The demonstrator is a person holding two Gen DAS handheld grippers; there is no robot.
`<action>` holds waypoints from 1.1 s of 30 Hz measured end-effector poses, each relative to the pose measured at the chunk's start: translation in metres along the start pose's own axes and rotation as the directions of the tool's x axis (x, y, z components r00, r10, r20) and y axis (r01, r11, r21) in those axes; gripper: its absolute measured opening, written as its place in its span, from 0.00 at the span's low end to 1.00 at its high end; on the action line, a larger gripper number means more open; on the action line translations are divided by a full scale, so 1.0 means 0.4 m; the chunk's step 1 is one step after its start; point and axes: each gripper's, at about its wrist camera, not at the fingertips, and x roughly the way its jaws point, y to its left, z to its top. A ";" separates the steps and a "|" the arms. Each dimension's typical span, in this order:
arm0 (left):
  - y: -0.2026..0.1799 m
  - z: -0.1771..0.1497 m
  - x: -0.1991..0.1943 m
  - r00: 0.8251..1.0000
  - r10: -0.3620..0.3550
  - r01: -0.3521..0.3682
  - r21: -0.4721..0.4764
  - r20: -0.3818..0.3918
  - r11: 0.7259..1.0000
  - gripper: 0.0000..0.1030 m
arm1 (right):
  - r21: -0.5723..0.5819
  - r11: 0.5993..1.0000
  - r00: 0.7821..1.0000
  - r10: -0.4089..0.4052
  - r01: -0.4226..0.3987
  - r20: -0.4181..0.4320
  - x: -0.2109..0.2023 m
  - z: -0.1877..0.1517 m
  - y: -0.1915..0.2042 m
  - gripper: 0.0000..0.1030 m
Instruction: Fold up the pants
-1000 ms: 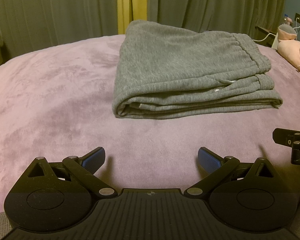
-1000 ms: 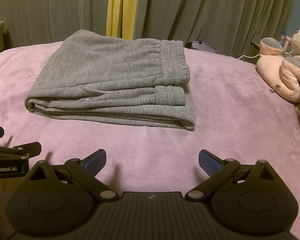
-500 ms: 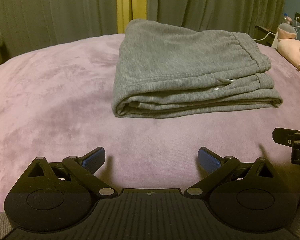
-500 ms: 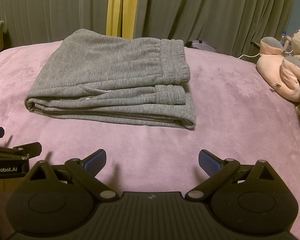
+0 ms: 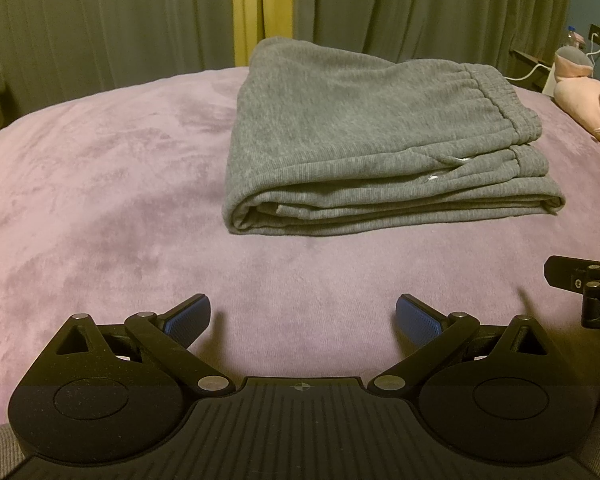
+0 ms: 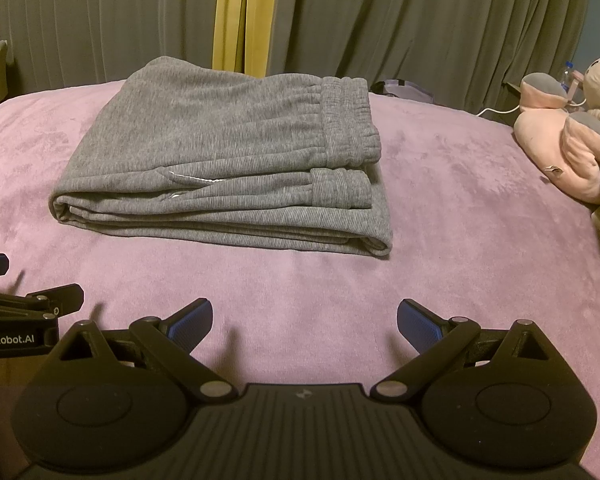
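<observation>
While both tools hang low over the near edge of the bed, the grey pants (image 5: 380, 148) lie folded into a thick, layered stack further up the pink blanket (image 5: 100, 184), well apart from either one. The left gripper (image 5: 303, 316) has its blue-padded fingers spread wide with nothing between them, and from its camera the stack sits ahead and a little to the right, rounded fold towards the left, elastic waistband on the right. The right gripper (image 6: 305, 318) is likewise spread and holding nothing; from its camera the pants (image 6: 220, 168) lie ahead and to the left, waistband on the near-right side of the pile. The two grippers sit side by side, neither touching the cloth. A pink plush toy (image 6: 568, 148) rests at the bed's right edge, and grey-green curtains (image 6: 420, 20) hang behind.
</observation>
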 end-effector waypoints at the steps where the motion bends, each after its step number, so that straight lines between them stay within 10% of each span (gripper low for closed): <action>1: 0.000 0.000 0.000 1.000 0.001 -0.001 0.000 0.000 1.000 0.99 | -0.001 1.000 1.000 0.000 0.000 0.000 0.000 -0.001 0.000 0.96; 33: 0.000 -0.005 0.002 1.000 -0.003 0.003 0.006 -0.002 1.000 0.99 | -0.006 1.000 1.000 0.001 -0.001 -0.002 0.002 -0.001 0.000 0.96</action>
